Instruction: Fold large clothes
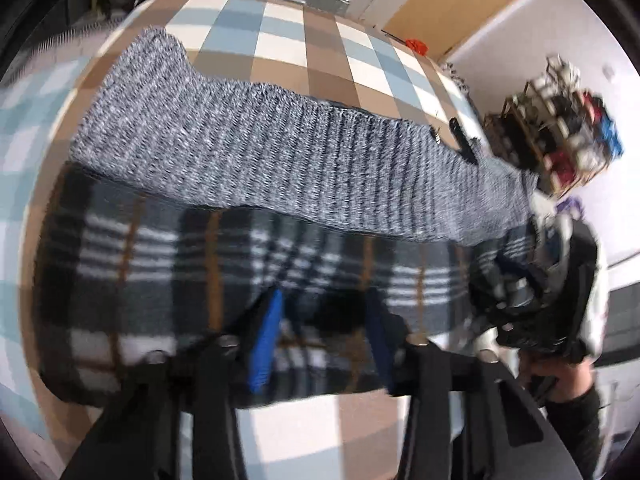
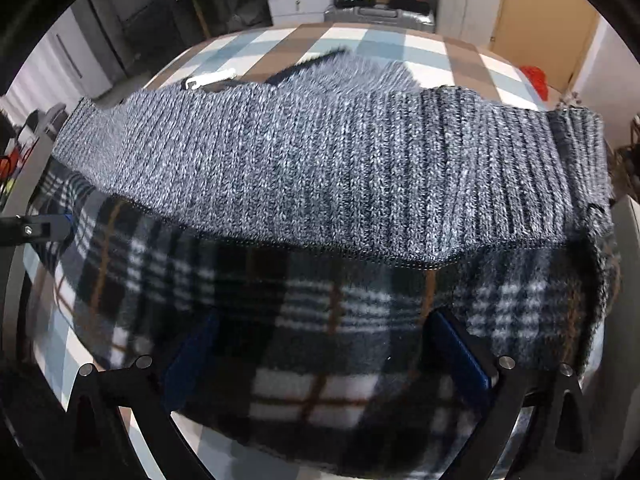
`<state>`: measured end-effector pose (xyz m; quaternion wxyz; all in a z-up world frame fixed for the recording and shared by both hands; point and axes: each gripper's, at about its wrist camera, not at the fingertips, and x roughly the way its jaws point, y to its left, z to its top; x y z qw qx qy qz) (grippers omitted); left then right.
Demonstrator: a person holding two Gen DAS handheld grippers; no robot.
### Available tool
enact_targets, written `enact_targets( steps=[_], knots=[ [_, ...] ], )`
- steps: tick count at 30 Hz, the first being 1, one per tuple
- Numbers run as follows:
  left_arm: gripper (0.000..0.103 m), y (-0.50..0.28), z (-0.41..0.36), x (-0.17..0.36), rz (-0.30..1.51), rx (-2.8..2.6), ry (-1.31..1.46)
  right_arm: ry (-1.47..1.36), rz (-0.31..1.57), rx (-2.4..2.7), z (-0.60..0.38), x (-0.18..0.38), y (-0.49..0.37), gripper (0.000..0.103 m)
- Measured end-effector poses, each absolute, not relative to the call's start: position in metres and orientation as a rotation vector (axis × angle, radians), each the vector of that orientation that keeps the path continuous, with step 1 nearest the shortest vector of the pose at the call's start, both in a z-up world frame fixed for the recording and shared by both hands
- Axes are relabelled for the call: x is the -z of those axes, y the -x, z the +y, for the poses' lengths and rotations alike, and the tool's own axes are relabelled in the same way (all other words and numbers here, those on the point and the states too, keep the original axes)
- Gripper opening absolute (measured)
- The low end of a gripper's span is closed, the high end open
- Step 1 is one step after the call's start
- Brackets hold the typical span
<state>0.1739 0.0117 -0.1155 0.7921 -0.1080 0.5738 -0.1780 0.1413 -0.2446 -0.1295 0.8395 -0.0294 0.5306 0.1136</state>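
Left gripper (image 1: 320, 336) pad contact with the garment (image 1: 180, 264): blurred, indeterminate. Right gripper (image 2: 328, 360) bases: cut off by bottom edge. Shelf (image 1: 560, 120) contents: blurred. Bed (image 2: 400, 46) surface: largely hidden beneath garment

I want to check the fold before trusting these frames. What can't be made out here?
- Left wrist view: whether the left tool grips the plaid fleece; motion blur.
- Both views: the plaid fleece's far part; the grey knit covers it.
- Right wrist view: the checked cloth under the garments.
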Motion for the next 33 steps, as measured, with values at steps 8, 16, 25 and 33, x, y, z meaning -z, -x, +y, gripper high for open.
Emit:
enact_targets(
  steps=[8, 16, 25, 33],
  knots=[
    [0.023, -0.177, 0.014, 0.107, 1.238, 0.359, 0.239, 0.031, 1.113, -0.196, -0.24, 0.11, -0.138, 0.103],
    [0.049, -0.162, -0.004, 0.082, 1.153, 0.387, 0.161, 0.072, 0.949, -0.309, -0.173, 0.058, -0.116, 0.103],
    [0.048, -0.168, 0.016, 0.117, 1.129, 0.392, 0.244, 0.165, 1.148, -0.276, -0.137, 0.139, -0.153, 0.103],
    [0.045, -0.155, 0.027, 0.103, 1.126, 0.428, 0.277, 0.098, 1.091, -0.36, -0.155, 0.127, -0.143, 0.103]
  ],
)
